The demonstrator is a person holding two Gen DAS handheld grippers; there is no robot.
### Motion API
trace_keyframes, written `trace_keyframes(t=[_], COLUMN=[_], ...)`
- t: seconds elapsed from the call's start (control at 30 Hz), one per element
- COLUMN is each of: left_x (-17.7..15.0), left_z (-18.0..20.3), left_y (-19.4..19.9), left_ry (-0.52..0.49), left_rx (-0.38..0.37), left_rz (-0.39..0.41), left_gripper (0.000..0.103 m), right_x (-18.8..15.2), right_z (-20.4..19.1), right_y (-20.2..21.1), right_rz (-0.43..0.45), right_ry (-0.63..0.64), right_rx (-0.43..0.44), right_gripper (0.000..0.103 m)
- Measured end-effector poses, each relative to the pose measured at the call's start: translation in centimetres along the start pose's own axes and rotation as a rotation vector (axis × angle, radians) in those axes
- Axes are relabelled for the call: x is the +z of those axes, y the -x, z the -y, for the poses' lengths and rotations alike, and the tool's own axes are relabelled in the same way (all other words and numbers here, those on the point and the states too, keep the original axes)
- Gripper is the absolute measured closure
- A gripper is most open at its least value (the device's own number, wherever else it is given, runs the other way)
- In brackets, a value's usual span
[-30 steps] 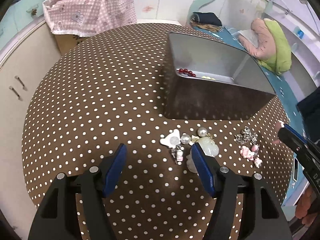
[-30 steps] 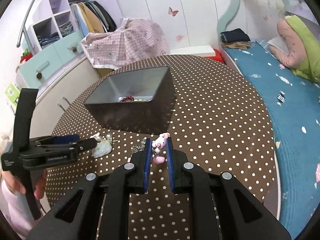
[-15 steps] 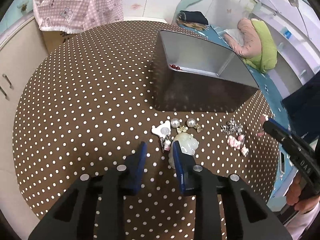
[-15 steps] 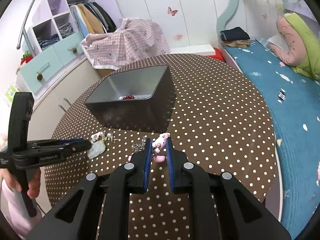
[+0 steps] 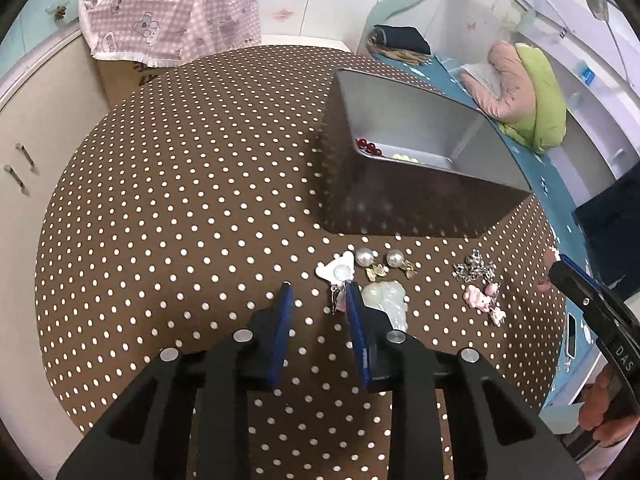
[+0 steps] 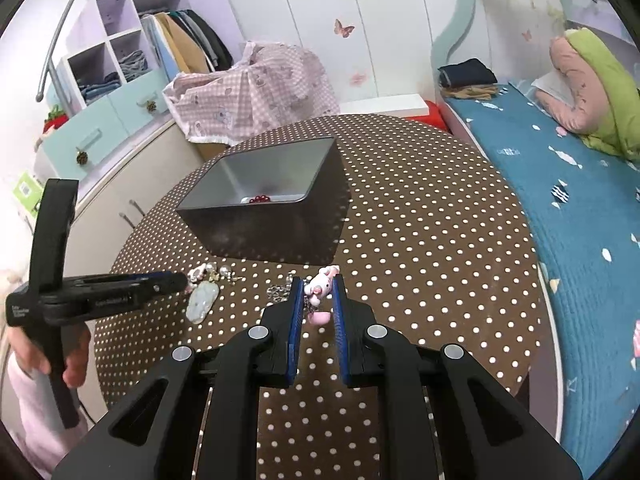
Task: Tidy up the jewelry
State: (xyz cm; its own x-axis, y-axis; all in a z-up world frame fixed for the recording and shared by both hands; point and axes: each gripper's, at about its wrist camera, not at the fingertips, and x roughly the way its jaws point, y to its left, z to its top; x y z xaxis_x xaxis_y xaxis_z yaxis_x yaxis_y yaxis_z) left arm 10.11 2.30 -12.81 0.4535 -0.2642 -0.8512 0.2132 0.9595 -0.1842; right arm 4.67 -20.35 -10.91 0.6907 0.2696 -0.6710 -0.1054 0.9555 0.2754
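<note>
Your right tongs (image 6: 316, 300) are clamped on the pink charm (image 6: 319, 286), tilted down over the bench (image 6: 420, 240). Your left tongs (image 5: 318, 294) stand apart, angled down, the small clip earring (image 5: 338, 300) just inside the right pad, the pale pendant (image 5: 386, 300) outside it.

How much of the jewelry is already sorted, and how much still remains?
Done: red beads and a yellow piece lie in the grey box. In hand: right gripper is shut on a pink charm; left gripper is open, empty. Left: pearl earrings, pale pendant, silver chain, other pink charms.
</note>
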Motion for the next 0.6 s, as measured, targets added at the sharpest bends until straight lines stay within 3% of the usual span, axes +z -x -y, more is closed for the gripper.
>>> trace_keyframes(t=[0.17, 0.4, 0.47, 0.6], left_x=[-0.1, 0.7, 1.0, 1.0], left_z=[1.4, 2.1, 2.2, 1.8], left_y=[-0.2, -1.0, -1.1, -1.4], left_ry=[-0.104, -0.130, -0.146, -0.140], left_rx=[0.009, 0.006, -0.016, -0.007], left_rz=[0.002, -0.001, -0.008, -0.009], left_gripper=[0.077, 0.078, 0.094, 0.095], right_x=[0.1, 0.4, 0.4, 0.4], right_z=[0.2, 0.0, 0.0, 0.3], right_y=[-0.4, -0.9, -1.0, -1.2], right_rz=[-0.006, -0.014, -0.014, -0.019], right_ry=[-0.002, 0.003, 0.002, -0.003], right_rx=[0.001, 0.004, 0.000, -0.008], right_gripper=[0.088, 0.088, 0.088, 0.088])
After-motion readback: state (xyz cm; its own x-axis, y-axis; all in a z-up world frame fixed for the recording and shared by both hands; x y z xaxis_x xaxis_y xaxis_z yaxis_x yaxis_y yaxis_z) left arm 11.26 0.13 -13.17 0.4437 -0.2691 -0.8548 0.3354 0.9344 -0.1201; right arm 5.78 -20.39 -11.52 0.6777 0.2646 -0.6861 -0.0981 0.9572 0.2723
